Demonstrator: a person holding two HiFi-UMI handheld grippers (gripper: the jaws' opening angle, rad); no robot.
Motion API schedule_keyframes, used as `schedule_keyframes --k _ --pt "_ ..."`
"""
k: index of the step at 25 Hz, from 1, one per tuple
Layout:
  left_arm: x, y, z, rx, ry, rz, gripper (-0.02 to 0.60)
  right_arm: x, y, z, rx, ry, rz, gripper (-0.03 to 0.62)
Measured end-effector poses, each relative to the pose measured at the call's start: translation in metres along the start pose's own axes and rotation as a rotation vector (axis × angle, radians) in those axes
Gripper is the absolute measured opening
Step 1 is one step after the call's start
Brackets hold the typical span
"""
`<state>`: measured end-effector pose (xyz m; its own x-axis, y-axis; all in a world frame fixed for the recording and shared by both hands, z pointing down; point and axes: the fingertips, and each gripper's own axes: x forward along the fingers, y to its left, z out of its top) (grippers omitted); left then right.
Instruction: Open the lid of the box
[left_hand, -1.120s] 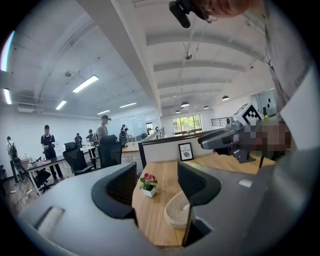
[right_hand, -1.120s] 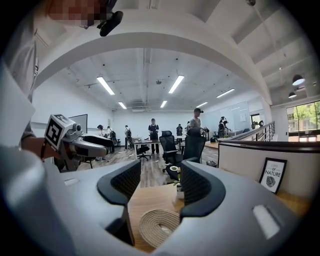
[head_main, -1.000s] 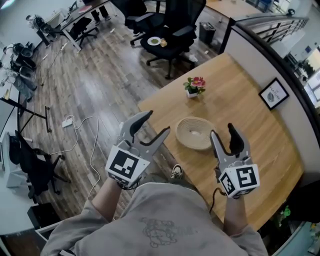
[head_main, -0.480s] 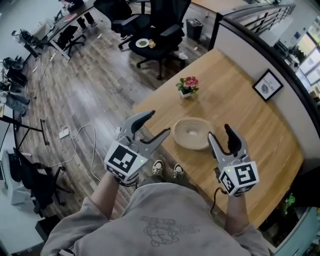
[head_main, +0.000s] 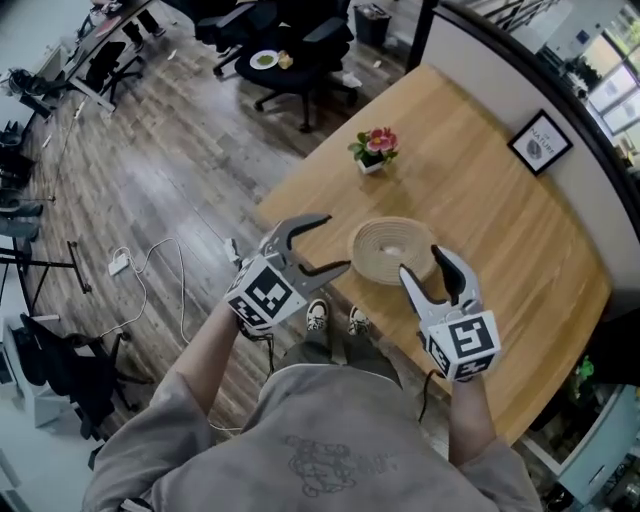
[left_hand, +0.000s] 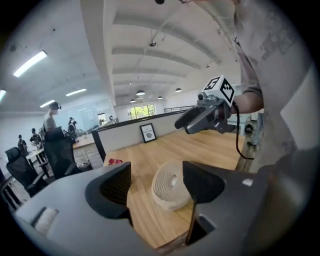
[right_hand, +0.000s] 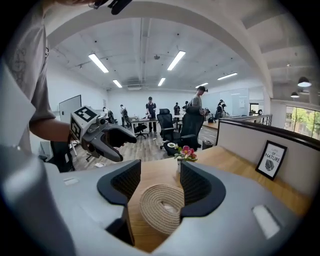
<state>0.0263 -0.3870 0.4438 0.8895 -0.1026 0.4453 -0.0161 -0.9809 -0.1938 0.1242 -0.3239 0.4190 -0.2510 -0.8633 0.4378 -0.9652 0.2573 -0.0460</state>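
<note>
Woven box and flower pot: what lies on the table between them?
Nothing: the head view shows bare table between the woven box and the flower pot.

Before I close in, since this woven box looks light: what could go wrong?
The woven box sits near the person's edge of the table; a nudge may slide it off. The left claw, jaws opening and empty, and the open right claw stand either side of it and could bump each other.

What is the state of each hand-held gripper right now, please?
Left hand-held gripper: jaws opening, nothing between them.
Right hand-held gripper: open, not gripping the woven box.
</note>
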Motion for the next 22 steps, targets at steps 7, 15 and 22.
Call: schedule_keyframes --k 7,15,22 --pt "0.043 -0.012 -0.078 -0.043 0.076 -0.166 0.359 0.039 0.016 -0.043 0.011 0.109 0.022 0.232" --pt "0.091 -0.026 -0.155 -0.066 0.161 -0.254 0.390 0.080 0.033 -0.091 -0.001 0.248 0.070 0.233" --pt "0.126 -0.047 -0.195 0.038 0.228 -0.351 0.390 0.104 0.046 -0.135 0.030 0.344 0.131 0.233"
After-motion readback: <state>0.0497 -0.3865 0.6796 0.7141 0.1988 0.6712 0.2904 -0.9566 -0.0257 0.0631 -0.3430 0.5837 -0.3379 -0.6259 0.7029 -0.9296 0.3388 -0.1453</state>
